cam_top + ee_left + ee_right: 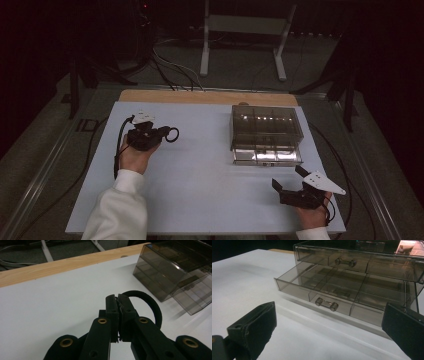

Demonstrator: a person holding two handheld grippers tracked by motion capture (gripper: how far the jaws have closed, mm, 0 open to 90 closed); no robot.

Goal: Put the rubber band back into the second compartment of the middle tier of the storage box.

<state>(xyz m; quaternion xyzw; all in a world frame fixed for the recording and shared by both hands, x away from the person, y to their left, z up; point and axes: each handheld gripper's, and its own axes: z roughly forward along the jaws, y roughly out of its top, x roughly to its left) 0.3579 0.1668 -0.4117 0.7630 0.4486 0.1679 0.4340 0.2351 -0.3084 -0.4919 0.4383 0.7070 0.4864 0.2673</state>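
Note:
A person's left hand holds my left gripper [162, 132] over the left part of the white table top [200, 175]. Its jaws are shut on a black ring [173, 134], which sticks out to the right of the tips. In the left gripper view the ring [153, 307] curves out from between the closed fingertips [111, 305]. A smoky clear drawer box [266, 125] stands at the right, its lowest drawer [267, 156] pulled out toward me. My right gripper [289, 178] rests open near the front right, a little before that drawer [324, 290], nothing between its jaws.
The open drawer has several compartments and a small bar handle [327, 304]; the drawer above has its own handle [345, 262]. A wooden strip [200, 96] runs along the table's far edge. Cables [170, 70] and a white stand [245, 30] are on the floor beyond.

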